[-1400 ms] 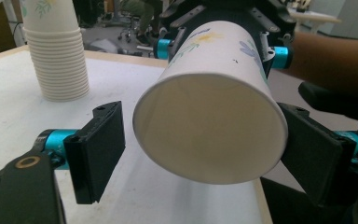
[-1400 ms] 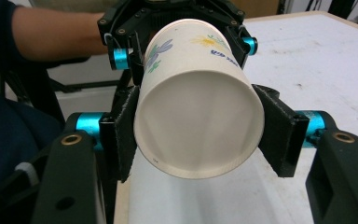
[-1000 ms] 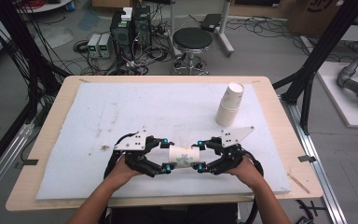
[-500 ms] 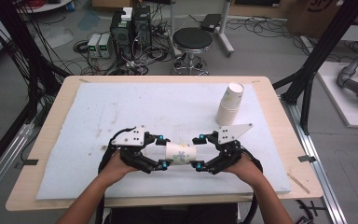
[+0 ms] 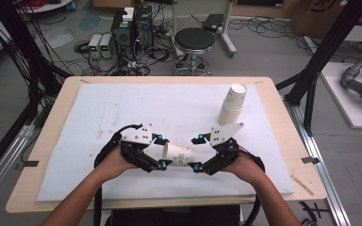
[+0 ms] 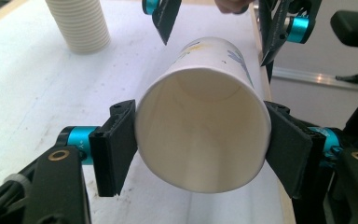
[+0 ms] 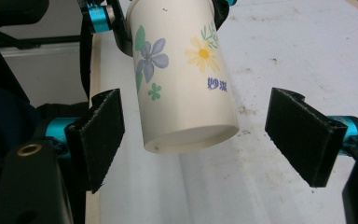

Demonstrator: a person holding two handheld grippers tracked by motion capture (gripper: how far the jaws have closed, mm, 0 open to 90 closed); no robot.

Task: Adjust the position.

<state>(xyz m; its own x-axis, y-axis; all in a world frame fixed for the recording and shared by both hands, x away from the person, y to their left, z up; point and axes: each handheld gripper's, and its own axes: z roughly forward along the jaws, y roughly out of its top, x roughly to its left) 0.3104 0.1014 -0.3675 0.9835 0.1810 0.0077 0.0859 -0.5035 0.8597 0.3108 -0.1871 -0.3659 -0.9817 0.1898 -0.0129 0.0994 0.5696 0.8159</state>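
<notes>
High view, left gripper (image 5: 164, 151) pinching a flowered cup (image 5: 179, 154) at its rim, cup lying sideways near table's (image 5: 66, 94) 6 o'clock edge, right gripper (image 5: 196, 153) spread around its base, cup stack (image 5: 232, 104) at 2 o'clock.

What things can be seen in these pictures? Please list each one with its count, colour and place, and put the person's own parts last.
Flowered paper cup: one, white with blue and yellow flowers, lying sideways between the two claws near the front of the table.
Stack of paper cups: one stack, white, standing at the back right of the mat.
Mat: one, white, covering most of the table.
Table: one, light wood, under the mat.
Stool: one, black seat, on the floor behind the table.
Left claw: one, black with blue parts, shut on the cup's open end.
Right claw: one, black with blue parts, open, its jaws apart from the cup's base.
Hands: two, behind the claws.
</notes>
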